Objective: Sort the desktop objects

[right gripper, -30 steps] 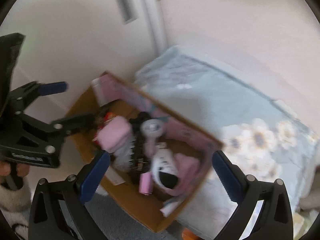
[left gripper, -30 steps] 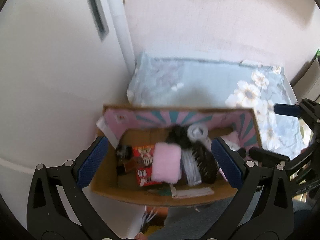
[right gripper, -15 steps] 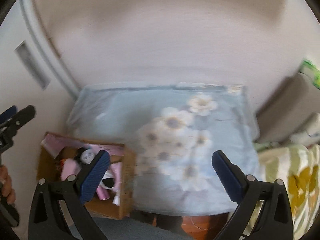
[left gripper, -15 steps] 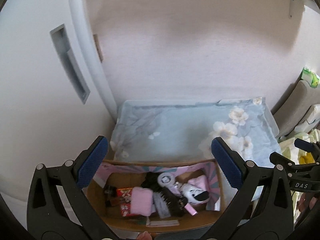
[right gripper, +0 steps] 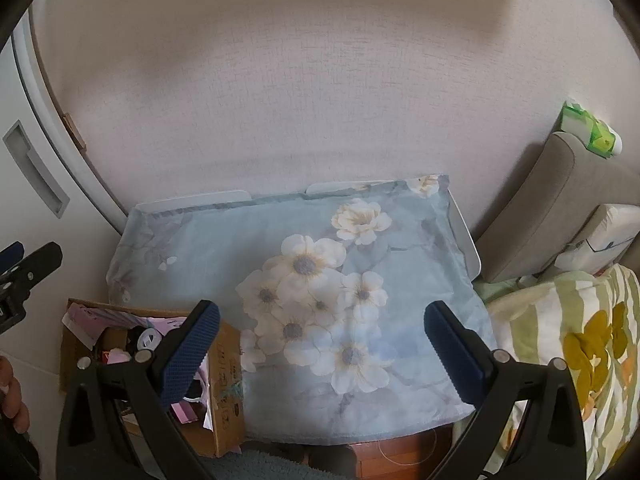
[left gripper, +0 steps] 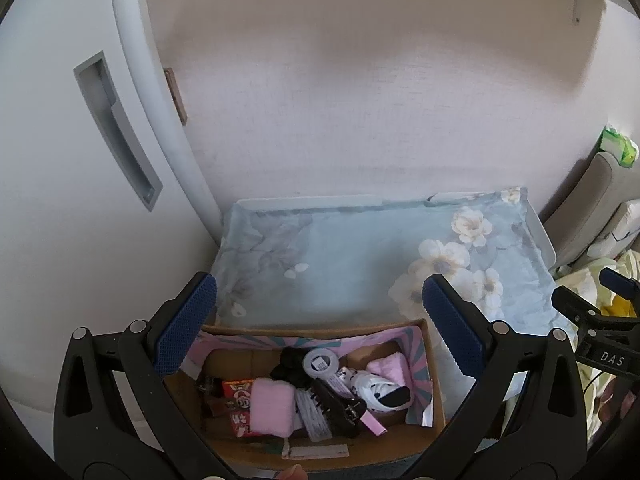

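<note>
Both grippers are held apart and empty: the left gripper (left gripper: 320,324) hangs with its jaws spread wide above a cardboard box (left gripper: 438,408), and the right gripper (right gripper: 320,344) is spread equally wide over a table covered by a floral cloth (right gripper: 224,264). Below and between the left gripper's pads, the small objects are seen gathered inside the box: a pink pad (left gripper: 272,406), a red packet (left gripper: 239,394), a roll of tape (left gripper: 320,361), a dark comb-like piece (left gripper: 338,406) and a black-and-white item (left gripper: 384,392), lying piled against one another. Ahead of both grippers the cloth is seen bare, with nothing on it. From the right gripper the box is seen low and to its left, against the table's near corner. How far the sorting has gone cannot be settled: such a scene would suit objects already collected from the tabletop into the box, and equally a box of mixed things waiting to be laid out on the cloth. No separate groups are visible within the box.
</note>
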